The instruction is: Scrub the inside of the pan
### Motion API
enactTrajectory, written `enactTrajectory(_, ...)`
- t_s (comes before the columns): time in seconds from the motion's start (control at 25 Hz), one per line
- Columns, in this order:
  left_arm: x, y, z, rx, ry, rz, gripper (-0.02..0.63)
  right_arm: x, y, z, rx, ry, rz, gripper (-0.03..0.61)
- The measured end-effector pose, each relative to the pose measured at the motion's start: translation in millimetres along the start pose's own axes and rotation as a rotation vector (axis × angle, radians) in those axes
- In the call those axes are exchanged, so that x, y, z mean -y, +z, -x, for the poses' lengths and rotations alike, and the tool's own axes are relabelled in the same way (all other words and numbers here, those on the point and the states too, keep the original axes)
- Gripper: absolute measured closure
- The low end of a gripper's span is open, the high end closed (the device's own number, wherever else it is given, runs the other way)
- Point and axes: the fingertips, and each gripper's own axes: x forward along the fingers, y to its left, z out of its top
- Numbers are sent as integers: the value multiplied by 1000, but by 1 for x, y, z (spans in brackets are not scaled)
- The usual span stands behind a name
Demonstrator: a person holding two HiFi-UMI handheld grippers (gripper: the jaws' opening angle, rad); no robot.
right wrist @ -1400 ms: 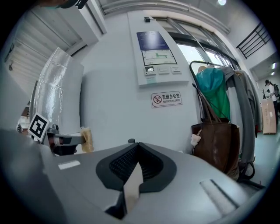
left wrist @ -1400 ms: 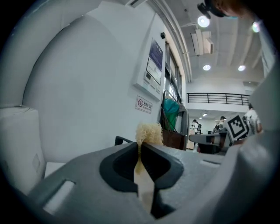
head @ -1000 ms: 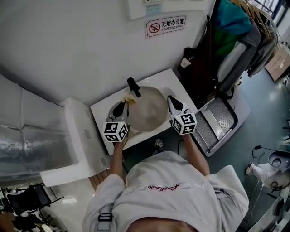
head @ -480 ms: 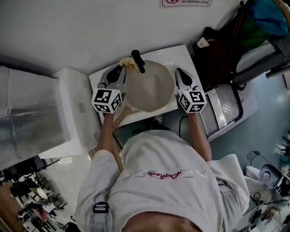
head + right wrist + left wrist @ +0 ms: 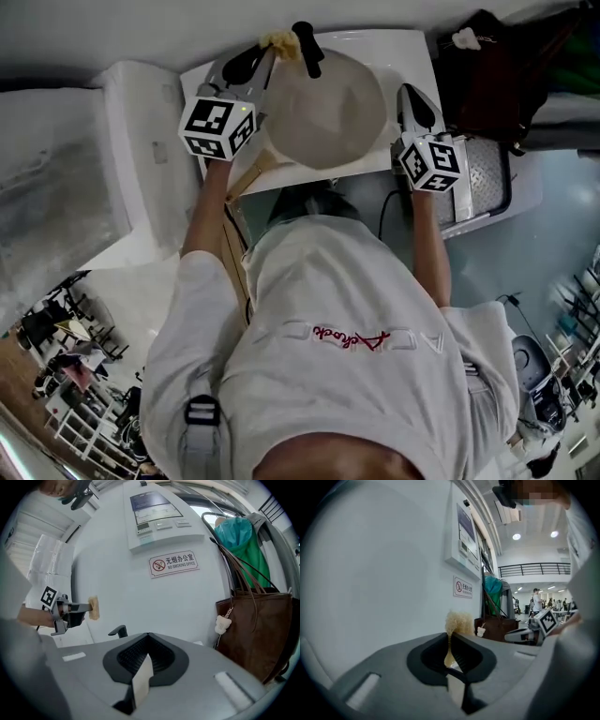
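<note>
Nearest, the left tongs [image 5: 449, 637] are pinched tight on a pale yellow fluffy scrub pad [image 5: 458, 622], squeezed thin where they grip it, so it looks soft and light. The right tongs [image 5: 148, 634] are closed with nothing between them. Between the two, on the white desk [image 5: 410, 52], sits the round pale grey pan [image 5: 323, 108]. It is rigid, likely smooth and prone to sliding under scrubbing. Its black stick handle [image 5: 307, 47], at the far rim by the wall, looks the surest hold.
</note>
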Motion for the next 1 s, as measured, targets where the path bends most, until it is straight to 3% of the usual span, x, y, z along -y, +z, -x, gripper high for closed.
enactTrajectory(0.56, -6, -110, -6, -161, -36, 143, 592, -2, -33, -10, -68, -71, -8, 572)
enactTrajectory(1.0, 2, -169, -24, -257, -49, 173, 592, 1, -55, -10, -118, -107, -16, 572)
